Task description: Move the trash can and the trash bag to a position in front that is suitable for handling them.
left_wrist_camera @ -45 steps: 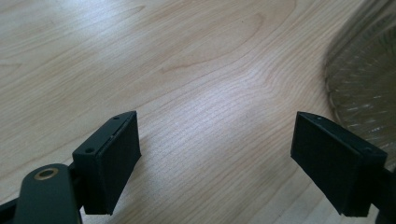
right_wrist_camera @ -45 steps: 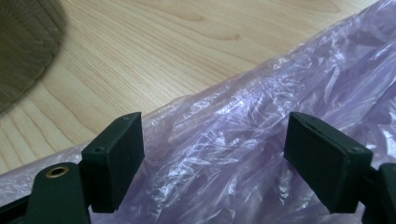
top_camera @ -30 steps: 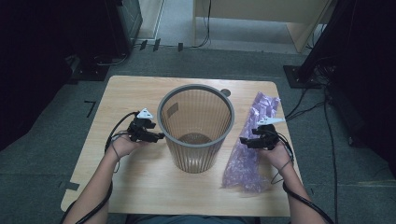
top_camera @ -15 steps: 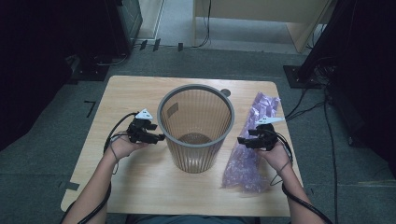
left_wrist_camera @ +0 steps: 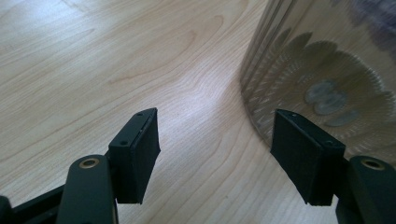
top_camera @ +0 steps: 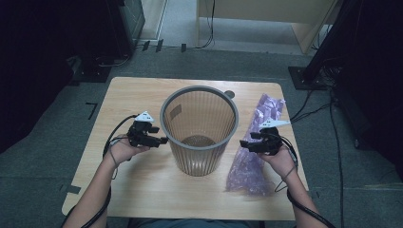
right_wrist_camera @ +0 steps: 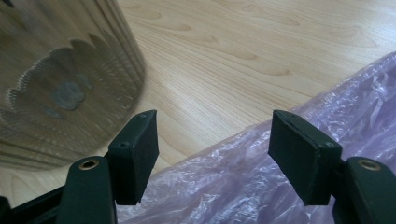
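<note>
A translucent ribbed waste bin (top_camera: 199, 129) with a grey rim stands upright at the middle of the wooden table (top_camera: 142, 185). A crumpled purple plastic bag (top_camera: 254, 156) lies flat along the table's right side. My left gripper (top_camera: 164, 140) hovers just left of the bin, open and empty, jaws pointing at the bin wall (left_wrist_camera: 322, 60). My right gripper (top_camera: 243, 143) is open above the bag's left edge (right_wrist_camera: 261, 172), between bag and bin (right_wrist_camera: 60, 79). Nothing is between either pair of jaws.
Dark equipment and cables (top_camera: 304, 109) surround the table on the grey floor. A wooden cabinet (top_camera: 266, 19) stands at the back. A small dark round mark (top_camera: 229, 94) sits on the table behind the bin.
Both grippers have drifted slightly; the right one edged left toward the bin over the bag's edge. Bin and bag have not moved.
</note>
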Tool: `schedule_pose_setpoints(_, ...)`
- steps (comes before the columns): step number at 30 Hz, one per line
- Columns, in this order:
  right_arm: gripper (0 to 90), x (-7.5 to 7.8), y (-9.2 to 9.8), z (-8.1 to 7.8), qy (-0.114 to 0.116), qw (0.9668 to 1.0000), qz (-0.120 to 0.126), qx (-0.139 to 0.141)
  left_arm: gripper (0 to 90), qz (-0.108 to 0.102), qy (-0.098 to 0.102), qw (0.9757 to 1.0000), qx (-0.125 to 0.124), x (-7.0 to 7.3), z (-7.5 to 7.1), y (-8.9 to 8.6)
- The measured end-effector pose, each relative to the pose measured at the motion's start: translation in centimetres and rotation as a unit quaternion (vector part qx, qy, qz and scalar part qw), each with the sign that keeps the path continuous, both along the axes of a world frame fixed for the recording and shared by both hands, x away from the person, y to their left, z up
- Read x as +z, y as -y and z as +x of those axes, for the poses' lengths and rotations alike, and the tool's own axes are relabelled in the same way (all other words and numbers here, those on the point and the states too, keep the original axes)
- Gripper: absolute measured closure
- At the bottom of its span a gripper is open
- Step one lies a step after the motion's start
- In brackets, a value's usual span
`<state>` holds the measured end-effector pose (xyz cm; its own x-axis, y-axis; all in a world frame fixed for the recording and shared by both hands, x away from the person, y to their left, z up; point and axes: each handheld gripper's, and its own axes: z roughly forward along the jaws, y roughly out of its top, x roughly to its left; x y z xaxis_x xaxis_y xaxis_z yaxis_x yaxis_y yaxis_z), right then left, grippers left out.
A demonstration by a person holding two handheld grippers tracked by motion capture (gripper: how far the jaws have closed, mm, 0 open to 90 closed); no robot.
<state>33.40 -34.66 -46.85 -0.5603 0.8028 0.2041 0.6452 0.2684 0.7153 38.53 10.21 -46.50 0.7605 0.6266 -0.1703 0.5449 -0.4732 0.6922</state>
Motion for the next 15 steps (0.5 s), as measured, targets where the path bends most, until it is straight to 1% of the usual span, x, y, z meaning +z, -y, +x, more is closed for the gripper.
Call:
schedule_pose_setpoints(3,34.4,0.3,-0.4,-0.4,0.001,1.0000,0.000,0.001,31.9,-0.011,0.002,0.9999,-0.003,0.5,-0.4,-0.2)
schedule_pose_setpoints(7,35.1,0.8,-1.3,-1.0,0.007,0.9999,-0.002,0.013,34.6,-0.025,0.003,0.9996,-0.014,1.0,-1.2,-0.2)
schedule_pose_setpoints(8,35.1,0.9,-1.4,-1.2,0.011,0.9998,-0.002,0.016,35.5,-0.024,0.008,0.9995,-0.019,1.2,-1.4,-0.2)
schedule_pose_setpoints(9,35.1,0.9,-1.4,-1.2,0.011,0.9998,-0.002,0.016,35.6,-0.024,0.008,0.9995,-0.019,1.2,-1.4,-0.2)
schedule_pose_setpoints(11,35.3,1.2,-2.0,-1.6,0.019,0.9995,-0.005,0.027,35.9,-0.019,0.019,0.9994,-0.021,1.5,-1.8,-0.2)
schedule_pose_setpoints(12,35.3,1.2,-2.2,-1.7,0.019,0.9993,-0.005,0.031,36.0,-0.021,0.019,0.9993,-0.023,1.5,-1.8,-0.2)
schedule_pose_setpoints(14,36.5,1.4,-2.4,-1.8,0.027,0.9988,-0.011,0.040,36.4,-0.031,0.012,0.9992,-0.024,1.7,-2.0,-0.3)
schedule_pose_setpoints(15,36.6,1.4,-2.5,-1.9,0.025,0.9988,-0.011,0.042,36.6,-0.036,0.011,0.9989,-0.027,1.7,-2.1,-0.3)
